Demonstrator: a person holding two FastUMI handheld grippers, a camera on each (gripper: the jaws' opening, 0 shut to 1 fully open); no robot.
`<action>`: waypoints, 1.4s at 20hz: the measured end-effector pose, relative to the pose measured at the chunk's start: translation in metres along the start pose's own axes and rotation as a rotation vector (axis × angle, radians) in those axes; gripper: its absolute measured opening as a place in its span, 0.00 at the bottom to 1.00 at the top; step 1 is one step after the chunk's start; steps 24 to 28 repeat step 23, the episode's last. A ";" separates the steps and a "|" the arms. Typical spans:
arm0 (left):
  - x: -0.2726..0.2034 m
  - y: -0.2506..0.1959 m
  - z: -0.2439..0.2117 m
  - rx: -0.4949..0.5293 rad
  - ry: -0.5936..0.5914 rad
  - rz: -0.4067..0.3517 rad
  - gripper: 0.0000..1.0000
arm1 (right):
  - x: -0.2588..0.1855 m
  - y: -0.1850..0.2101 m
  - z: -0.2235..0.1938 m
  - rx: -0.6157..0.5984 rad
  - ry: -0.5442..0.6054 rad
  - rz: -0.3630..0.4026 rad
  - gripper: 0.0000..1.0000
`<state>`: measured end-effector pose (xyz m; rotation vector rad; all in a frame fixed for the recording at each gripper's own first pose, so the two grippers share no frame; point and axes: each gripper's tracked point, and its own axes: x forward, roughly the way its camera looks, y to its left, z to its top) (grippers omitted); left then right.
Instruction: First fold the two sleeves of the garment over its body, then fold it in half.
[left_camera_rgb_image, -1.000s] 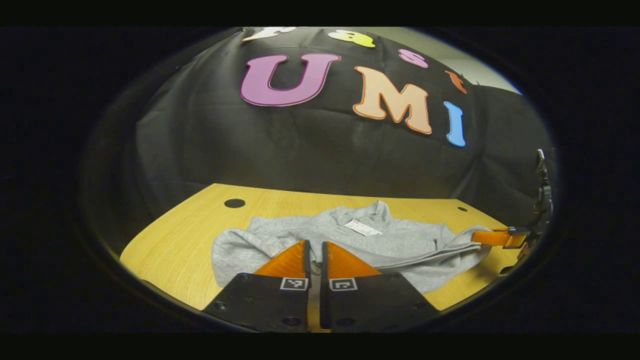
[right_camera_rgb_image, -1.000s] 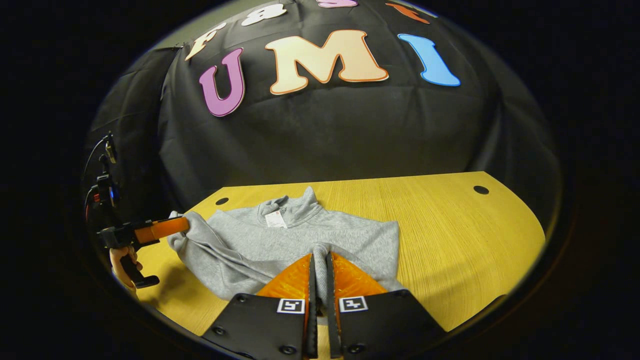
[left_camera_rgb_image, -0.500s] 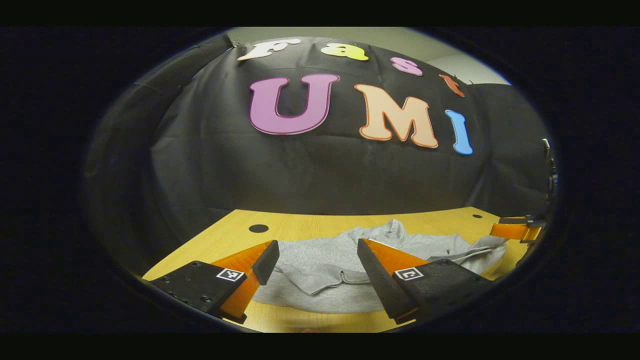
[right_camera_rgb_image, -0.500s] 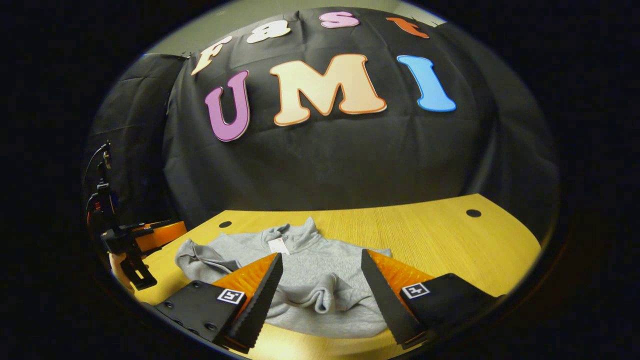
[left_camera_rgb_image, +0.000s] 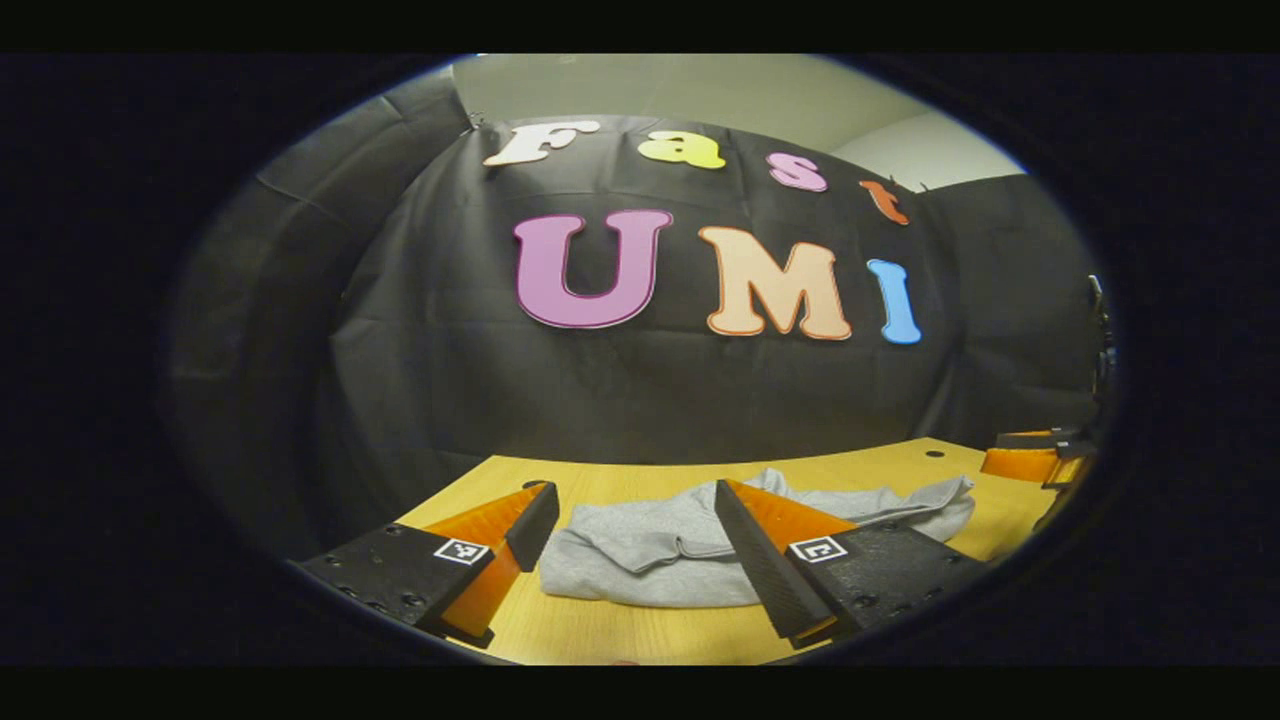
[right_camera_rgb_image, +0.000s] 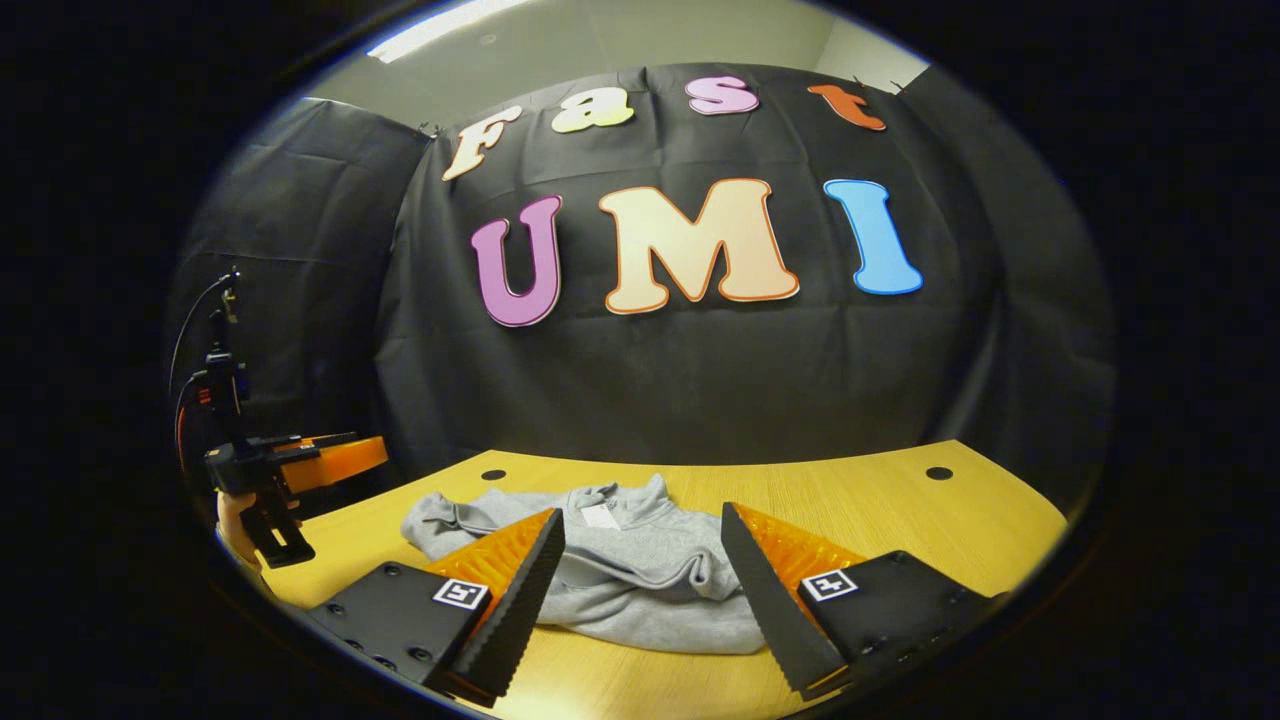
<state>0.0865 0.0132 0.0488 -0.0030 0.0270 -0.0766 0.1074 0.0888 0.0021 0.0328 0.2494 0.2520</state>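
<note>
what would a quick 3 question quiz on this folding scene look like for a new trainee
1. True or false: the left gripper is clamped on the grey garment.
2. Where does the garment lie? A) hung on the booth wall B) on the wooden table C) held in the air by the right gripper
3. In the right gripper view, what white thing shows at the garment's collar?

Key:
1. False. Its fingers stand apart, with the garment on the table beyond them.
2. B
3. A small white tag.
</note>
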 end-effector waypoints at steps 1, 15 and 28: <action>-0.009 0.000 0.000 -0.002 -0.008 0.001 0.93 | -0.010 0.004 -0.001 0.003 -0.014 0.005 0.97; -0.053 -0.019 -0.026 0.017 -0.046 -0.026 0.93 | -0.055 -0.017 -0.043 0.074 0.000 -0.038 0.97; -0.047 -0.022 -0.043 0.029 0.007 -0.025 0.92 | -0.051 -0.013 -0.053 0.071 0.031 -0.026 0.97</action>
